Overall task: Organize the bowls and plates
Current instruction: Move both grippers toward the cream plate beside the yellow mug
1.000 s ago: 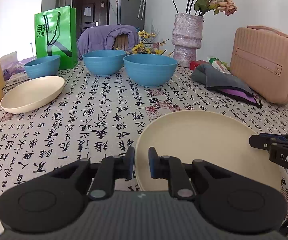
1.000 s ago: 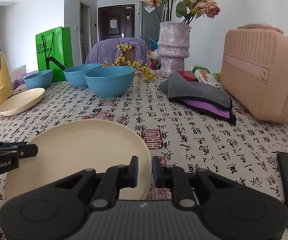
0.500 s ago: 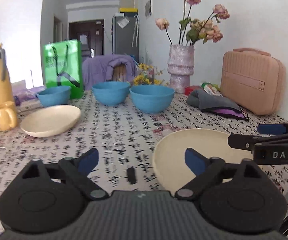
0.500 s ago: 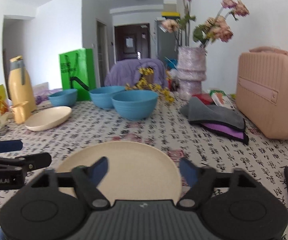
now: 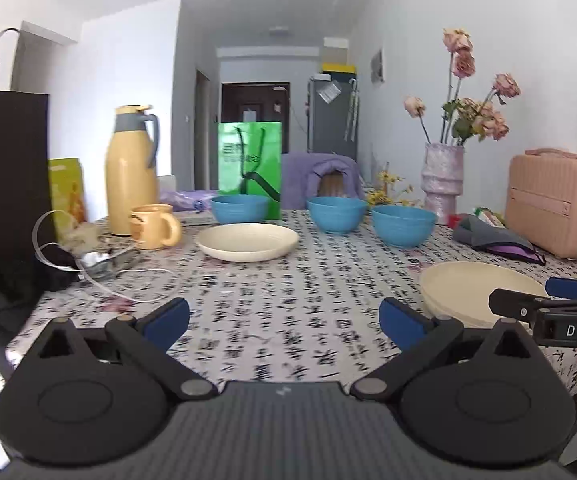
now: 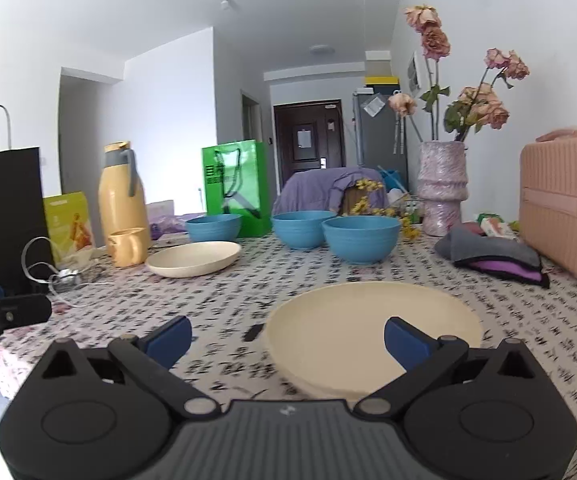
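A cream plate (image 6: 372,328) lies on the table near the front edge, just beyond my right gripper (image 6: 288,338), which is open and empty. It also shows in the left wrist view (image 5: 472,290), to the right of my left gripper (image 5: 284,320), also open and empty. A second cream plate (image 5: 247,240) (image 6: 194,258) lies farther back on the left. Three blue bowls stand in a row behind: left (image 5: 239,209) (image 6: 213,227), middle (image 5: 337,214) (image 6: 300,229), right (image 5: 403,225) (image 6: 361,238).
A yellow jug (image 5: 131,168), a yellow mug (image 5: 154,226), a green bag (image 5: 249,162), a black bag (image 5: 6,196) and cables (image 5: 100,268) are on the left. A flower vase (image 6: 442,188), folded cloths (image 6: 492,256) and a pink case (image 6: 564,206) are on the right.
Both grippers have opened from shut and pulled back and up from the near plate. The view has widened; the plate stays on the table.
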Motion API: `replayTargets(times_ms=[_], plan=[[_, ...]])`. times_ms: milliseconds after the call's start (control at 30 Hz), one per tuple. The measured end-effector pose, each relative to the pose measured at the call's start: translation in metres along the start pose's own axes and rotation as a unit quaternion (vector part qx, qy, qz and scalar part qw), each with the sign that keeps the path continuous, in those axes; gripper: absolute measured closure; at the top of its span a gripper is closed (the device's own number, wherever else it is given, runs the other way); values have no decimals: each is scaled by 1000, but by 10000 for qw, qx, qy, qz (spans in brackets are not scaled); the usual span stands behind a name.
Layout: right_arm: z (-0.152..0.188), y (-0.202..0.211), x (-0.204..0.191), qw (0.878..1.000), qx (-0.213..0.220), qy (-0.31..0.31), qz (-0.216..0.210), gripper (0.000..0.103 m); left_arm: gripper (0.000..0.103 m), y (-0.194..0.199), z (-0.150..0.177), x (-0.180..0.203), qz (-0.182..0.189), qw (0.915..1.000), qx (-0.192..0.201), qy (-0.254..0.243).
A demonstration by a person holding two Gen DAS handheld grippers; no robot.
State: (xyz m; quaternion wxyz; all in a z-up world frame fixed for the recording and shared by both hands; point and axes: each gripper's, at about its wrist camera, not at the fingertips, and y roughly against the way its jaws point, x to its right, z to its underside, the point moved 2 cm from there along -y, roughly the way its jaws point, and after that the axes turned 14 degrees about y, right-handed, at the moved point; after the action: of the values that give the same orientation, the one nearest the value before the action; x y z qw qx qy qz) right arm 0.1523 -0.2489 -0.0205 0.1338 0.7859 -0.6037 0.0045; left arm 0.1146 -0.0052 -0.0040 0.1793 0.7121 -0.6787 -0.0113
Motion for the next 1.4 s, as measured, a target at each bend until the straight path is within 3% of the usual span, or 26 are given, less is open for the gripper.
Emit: replayTargets(times_ms=[267, 533, 767, 967, 1267, 1400], plan=[[-11, 5, -41, 9997, 151, 174, -33, 0, 0, 14, -4, -26, -48, 9999, 146, 69], [-27, -2, -50, 9989, 300, 350, -1, 0, 0, 5, -10, -38, -64, 9995, 232, 213], [-43, -30, -48, 9993, 322, 168, -129, 0, 0, -10, -32, -44, -202, 9986, 472, -80], [-60, -67, -49, 9991, 55, -261, -316, 0, 0, -19, -48, -59, -321, 9979, 492, 255], [-82, -121, -21, 9844, -601, -1461, -771, 1, 0, -78, -86, -62, 199, 9987, 231, 409], [-107, -126, 7, 9810, -438, -1785, -615, 1, 0, -123, -108, -58, 533, 9974, -73, 485]])
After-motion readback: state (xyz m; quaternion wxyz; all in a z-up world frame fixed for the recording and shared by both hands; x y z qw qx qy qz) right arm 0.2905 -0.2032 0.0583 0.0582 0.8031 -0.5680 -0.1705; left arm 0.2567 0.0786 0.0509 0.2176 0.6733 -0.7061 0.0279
